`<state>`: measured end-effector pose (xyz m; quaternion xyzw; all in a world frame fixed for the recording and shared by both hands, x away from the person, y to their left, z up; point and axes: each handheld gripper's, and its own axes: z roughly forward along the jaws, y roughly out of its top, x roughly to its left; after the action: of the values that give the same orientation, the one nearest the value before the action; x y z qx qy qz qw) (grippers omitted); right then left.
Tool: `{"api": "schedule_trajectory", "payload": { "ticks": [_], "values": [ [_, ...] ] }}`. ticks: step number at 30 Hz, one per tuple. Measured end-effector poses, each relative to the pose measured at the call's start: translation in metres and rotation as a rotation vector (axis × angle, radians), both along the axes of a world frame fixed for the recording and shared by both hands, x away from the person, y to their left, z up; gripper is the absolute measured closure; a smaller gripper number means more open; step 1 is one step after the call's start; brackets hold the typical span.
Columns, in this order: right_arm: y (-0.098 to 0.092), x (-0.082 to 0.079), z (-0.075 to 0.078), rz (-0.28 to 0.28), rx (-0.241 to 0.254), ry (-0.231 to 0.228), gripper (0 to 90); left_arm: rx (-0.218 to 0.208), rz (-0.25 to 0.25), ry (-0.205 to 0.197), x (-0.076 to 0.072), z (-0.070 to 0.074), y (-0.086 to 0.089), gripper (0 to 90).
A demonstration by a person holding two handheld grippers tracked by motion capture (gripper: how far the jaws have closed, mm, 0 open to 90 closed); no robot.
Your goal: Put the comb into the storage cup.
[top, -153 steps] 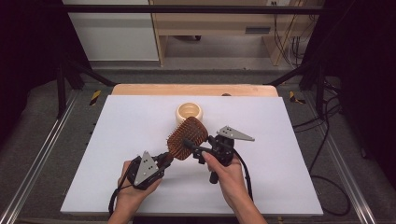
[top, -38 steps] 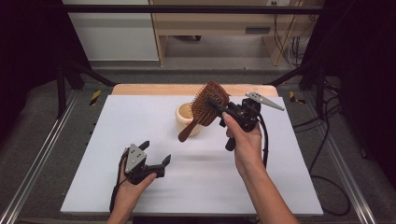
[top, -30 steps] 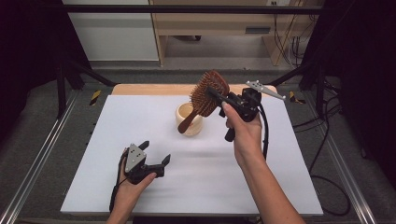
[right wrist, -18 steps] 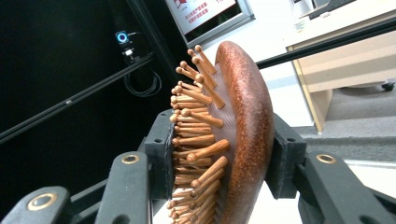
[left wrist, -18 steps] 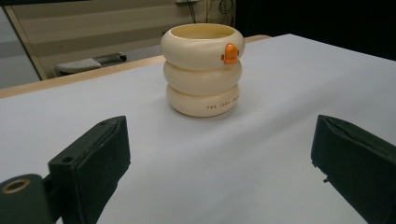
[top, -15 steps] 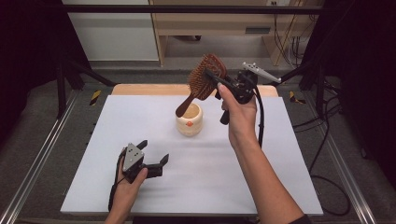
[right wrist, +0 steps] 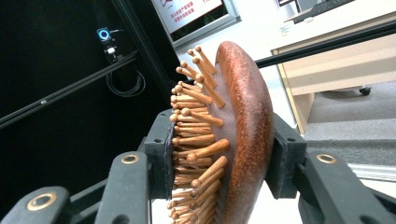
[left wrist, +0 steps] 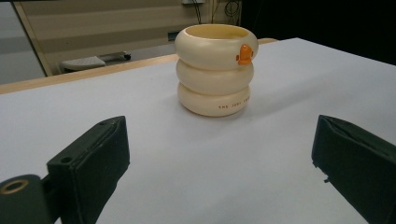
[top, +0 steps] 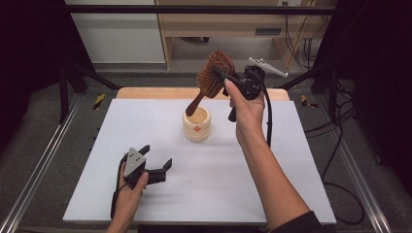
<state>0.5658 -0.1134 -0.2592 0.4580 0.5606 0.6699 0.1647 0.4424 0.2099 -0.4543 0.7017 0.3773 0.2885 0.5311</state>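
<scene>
A brown wooden hairbrush point(top: 212, 77) hangs in the air over a cream ribbed cup point(top: 197, 124) at the back middle of the white table. Its handle points down toward the cup's mouth, tip just above the rim. My right gripper point(top: 219, 76) is shut on the brush head; in the right gripper view the two pads squeeze the hairbrush point(right wrist: 233, 140) from the bristle side and the back. My left gripper point(top: 156, 161) rests open on the table at the front left, and the left gripper view looks between its wide jaws at the cup point(left wrist: 215, 69), which bears a small orange mark.
The white table top point(top: 301, 160) has a wooden strip along its far edge point(top: 145, 92). Metal rails run along both sides. A cable point(top: 268, 116) trails from the right gripper down the forearm. Cabinets and a shelf stand beyond the table.
My right hand has carried the hairbrush up and toward the far side, so its handle now points down over the cup. The left gripper has stayed in place, open.
</scene>
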Motion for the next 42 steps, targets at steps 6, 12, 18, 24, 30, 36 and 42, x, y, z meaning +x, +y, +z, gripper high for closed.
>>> {"api": "schedule_trajectory", "payload": {
  "ticks": [6,12,18,24,30,36,42],
  "values": [
    [-0.001,0.006,-0.004,-0.013,-0.020,0.004,53.0,-0.002,0.004,0.001,0.001,0.000,0.002,4.2],
    [0.000,0.015,-0.011,-0.032,-0.051,0.013,52.9,-0.005,0.008,0.004,0.002,-0.001,0.004,4.2],
    [0.001,0.023,-0.019,-0.044,-0.071,0.033,52.9,-0.005,0.007,0.006,0.002,-0.001,0.005,4.2],
    [0.001,0.027,-0.026,-0.052,-0.078,0.045,52.8,-0.005,0.006,0.006,0.002,-0.001,0.004,4.2],
    [0.001,0.029,-0.033,-0.054,-0.077,0.058,52.8,-0.008,0.004,0.005,0.002,-0.001,0.004,4.2],
    [0.003,0.031,-0.039,-0.058,-0.082,0.069,52.8,-0.010,0.004,0.005,0.002,-0.001,0.005,4.2],
    [0.005,0.033,-0.044,-0.059,-0.089,0.074,52.7,-0.009,0.003,0.005,0.002,-0.001,0.005,4.2]
  ]
}}
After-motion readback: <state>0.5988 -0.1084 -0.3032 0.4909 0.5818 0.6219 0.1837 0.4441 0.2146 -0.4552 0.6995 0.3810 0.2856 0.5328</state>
